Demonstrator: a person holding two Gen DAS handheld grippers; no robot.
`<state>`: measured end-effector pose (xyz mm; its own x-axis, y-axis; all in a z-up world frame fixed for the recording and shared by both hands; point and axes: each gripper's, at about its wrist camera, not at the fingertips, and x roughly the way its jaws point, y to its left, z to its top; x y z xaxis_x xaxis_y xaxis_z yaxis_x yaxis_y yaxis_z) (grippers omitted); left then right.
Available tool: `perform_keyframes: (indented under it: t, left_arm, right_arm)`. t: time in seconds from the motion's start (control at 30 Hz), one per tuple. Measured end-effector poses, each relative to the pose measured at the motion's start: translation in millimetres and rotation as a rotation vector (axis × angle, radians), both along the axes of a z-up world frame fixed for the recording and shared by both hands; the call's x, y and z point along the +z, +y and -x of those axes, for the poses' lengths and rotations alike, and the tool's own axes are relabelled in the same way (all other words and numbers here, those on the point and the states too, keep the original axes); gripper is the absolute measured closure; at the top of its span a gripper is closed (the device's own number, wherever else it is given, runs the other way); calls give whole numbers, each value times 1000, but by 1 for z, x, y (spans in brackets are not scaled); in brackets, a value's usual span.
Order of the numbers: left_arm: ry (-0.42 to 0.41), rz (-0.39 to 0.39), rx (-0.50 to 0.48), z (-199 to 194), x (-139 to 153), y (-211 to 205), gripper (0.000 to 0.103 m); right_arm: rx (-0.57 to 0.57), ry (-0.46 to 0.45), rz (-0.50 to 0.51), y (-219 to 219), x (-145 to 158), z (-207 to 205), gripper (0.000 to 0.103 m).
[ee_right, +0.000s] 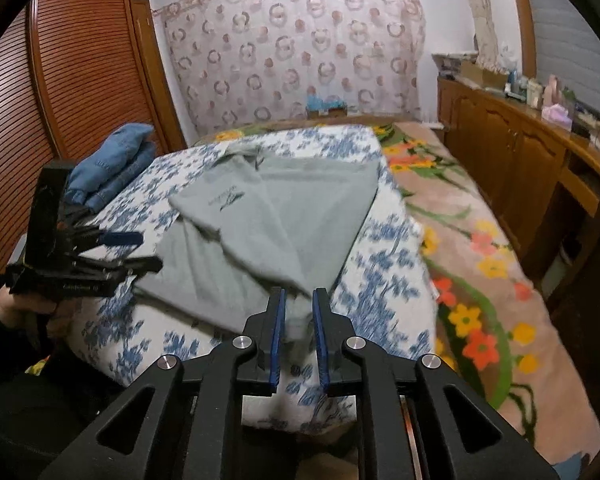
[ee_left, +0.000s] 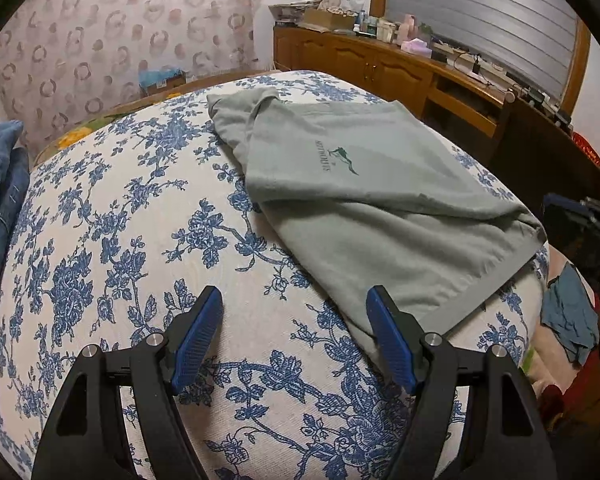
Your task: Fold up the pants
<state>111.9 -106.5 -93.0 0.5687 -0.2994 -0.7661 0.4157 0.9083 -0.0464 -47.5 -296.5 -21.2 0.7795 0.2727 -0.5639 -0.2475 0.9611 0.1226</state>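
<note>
Pants (ee_left: pixel 372 216), soft grey knit, lie folded on floral bedspread (ee_left: pixel 140 240).

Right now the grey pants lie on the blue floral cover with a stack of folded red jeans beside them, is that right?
Not quite: the folded jeans are blue denim, not red, as the right wrist view shows. The rest holds: the grey pants lie on the blue floral cover, with the jeans stacked beside them.

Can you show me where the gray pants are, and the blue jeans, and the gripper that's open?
gray pants (ee_left: pixel 364 184): left wrist view, flat middle of the cloth near the green logo.
blue jeans (ee_right: pixel 112 160): right wrist view, top of the folded pile.
left gripper (ee_left: pixel 294 332): left wrist view, gap midway between its blue fingertips.
</note>
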Motion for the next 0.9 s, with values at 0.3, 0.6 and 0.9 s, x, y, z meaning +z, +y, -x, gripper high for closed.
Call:
perform_keyframes:
  t: [0.3,0.6,0.9]
  left_arm:
    - [-26,30,17,1,9,10,27]
    - [-73,43,74,-13,30,38,27]
    - [-101,41,108,-37,37,64,27]
  right_arm:
    - [5,-39,58,17,8,-15,59]
    - [100,-35,76,49,9,-51,58]
    - [215,-19,131,94,3,-92,58]
